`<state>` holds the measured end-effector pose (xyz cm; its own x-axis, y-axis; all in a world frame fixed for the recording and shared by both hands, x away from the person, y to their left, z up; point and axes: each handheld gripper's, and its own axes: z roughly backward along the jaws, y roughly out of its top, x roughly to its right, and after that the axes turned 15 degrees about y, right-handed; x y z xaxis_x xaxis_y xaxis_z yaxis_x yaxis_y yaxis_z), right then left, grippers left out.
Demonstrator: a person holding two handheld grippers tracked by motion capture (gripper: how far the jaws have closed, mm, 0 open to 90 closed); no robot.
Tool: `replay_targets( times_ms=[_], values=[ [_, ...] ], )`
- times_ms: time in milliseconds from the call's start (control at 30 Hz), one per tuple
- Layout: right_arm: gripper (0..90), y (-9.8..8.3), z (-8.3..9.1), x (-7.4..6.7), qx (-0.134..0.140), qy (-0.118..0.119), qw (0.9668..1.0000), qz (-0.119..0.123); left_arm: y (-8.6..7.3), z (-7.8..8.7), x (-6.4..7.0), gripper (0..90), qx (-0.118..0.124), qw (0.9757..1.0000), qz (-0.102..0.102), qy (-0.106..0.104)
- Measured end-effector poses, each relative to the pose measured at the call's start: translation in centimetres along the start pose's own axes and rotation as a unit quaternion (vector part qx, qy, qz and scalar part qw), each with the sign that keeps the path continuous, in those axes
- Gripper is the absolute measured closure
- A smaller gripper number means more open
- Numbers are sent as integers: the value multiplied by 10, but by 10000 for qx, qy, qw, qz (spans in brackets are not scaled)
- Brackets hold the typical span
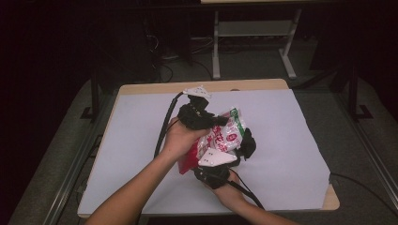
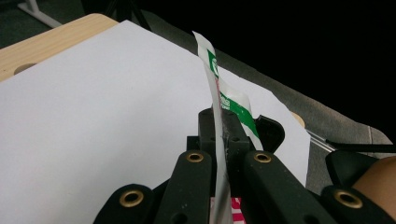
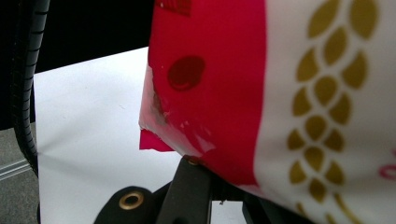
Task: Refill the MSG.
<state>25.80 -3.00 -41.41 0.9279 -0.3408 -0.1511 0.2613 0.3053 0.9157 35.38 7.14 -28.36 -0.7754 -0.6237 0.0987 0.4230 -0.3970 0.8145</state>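
A snack bag (image 1: 225, 133), red and white with a green top band, is held up over the middle of the table between both grippers. My left gripper (image 1: 219, 121) comes from the far left and is shut on the bag's sealed upper edge (image 2: 215, 70); the thin white and green seal runs between its jaws (image 2: 223, 128). My right gripper (image 1: 245, 141) reaches in from the near side and is shut on the bag's right edge. In the right gripper view the red side of the bag (image 3: 224, 93) with gold wheat marks sits over the jaws (image 3: 222, 184) and hides their tips.
A white sheet (image 1: 141, 140) covers the wooden table (image 1: 155, 87). The left gripper's black cable (image 1: 164, 126) trails over the sheet. A white desk frame (image 1: 216, 47) stands on the grey floor beyond the table. Another cable (image 1: 366, 185) lies off the right edge.
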Motion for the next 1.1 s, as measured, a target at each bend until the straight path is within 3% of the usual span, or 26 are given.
replay_targets(
  times_ms=[1100],
  values=[
    [900, 0, -1, 0, 82, 24, 9999, -56, 1, -3, 2, 900, -55, 10000, -25, 66]
  ],
)
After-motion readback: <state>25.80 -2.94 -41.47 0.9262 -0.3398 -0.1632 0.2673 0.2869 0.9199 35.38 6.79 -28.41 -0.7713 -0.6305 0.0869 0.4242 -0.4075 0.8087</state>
